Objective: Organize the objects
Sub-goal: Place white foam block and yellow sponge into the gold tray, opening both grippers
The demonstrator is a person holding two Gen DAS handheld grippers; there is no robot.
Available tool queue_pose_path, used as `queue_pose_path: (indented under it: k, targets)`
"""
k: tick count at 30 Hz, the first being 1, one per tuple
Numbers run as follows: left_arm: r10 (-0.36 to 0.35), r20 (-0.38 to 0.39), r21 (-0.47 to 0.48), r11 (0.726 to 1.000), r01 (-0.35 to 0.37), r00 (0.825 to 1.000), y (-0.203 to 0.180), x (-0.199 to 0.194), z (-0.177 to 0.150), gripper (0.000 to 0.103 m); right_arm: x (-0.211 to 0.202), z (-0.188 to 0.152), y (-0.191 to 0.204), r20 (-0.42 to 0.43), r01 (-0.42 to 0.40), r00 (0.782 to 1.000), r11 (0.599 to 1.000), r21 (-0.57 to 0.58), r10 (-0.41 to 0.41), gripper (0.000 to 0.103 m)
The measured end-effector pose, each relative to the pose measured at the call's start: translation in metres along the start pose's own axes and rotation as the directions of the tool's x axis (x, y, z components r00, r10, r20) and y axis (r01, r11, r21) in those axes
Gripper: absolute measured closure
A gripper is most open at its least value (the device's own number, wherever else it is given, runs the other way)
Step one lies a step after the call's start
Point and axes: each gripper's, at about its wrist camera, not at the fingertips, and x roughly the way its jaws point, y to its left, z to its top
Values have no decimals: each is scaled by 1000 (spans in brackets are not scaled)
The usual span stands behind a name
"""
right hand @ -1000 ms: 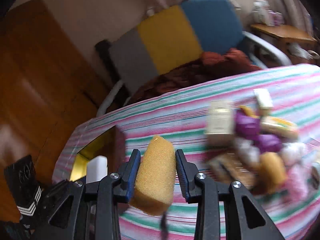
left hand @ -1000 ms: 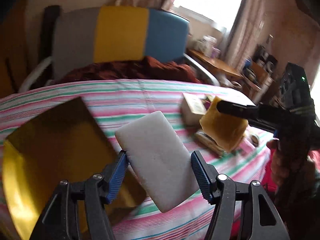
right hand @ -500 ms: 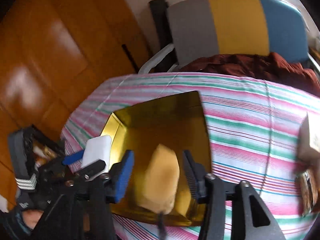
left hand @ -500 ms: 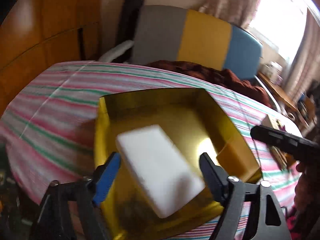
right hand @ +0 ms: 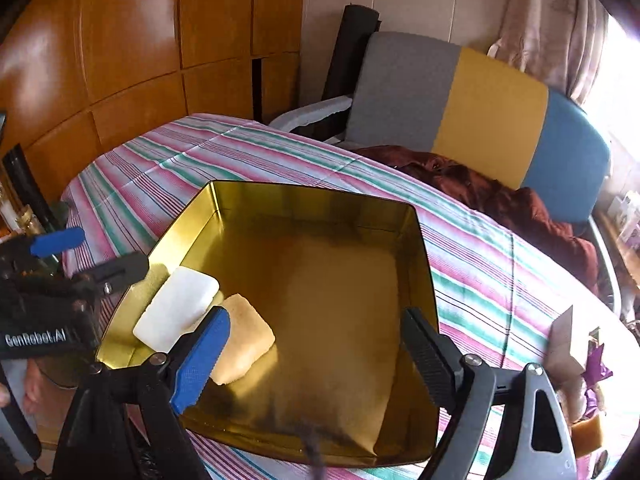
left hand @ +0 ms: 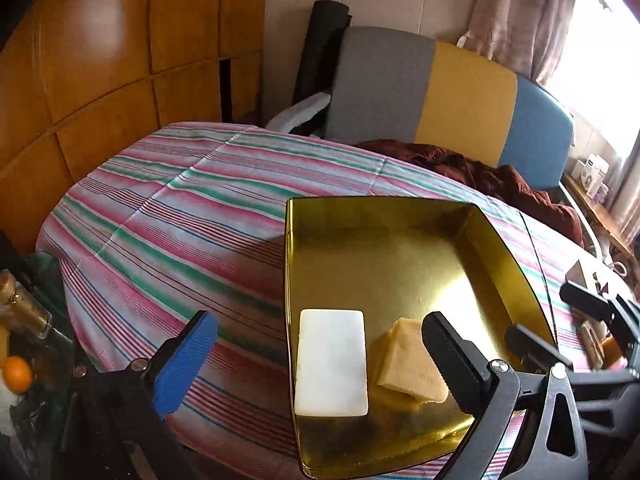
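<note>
Gold tin (left hand: 516, 272) under both tools, angled down; left tool (left hand: 320, 354), right tool (right hand: 316, 350) opening, nothing gripped.

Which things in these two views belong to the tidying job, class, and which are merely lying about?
Part of the job:
- gold tin
- white bar inside it
- tan sponge inside it
- left gripper, jaws opening, nothing between them
- right gripper, likewise

Lying about:
- striped tablecloth
- tricolour chair
- brown cloth
- orange
</note>
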Motion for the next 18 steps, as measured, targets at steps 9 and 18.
queue_pose_path:
  k: [9, 18]
  targets:
    - [-4, 0, 3, 1000, 4, 1000, -4, -9, 1, 0, -13, -4, -6, 14, 57, 998, 998, 41, -58, 14]
    - [-26, 15, 60, 998, 25, 1000, -23, -16, 1, 0, -23, -9, -25, 22, 98, 995, 991, 88, -100, 14]
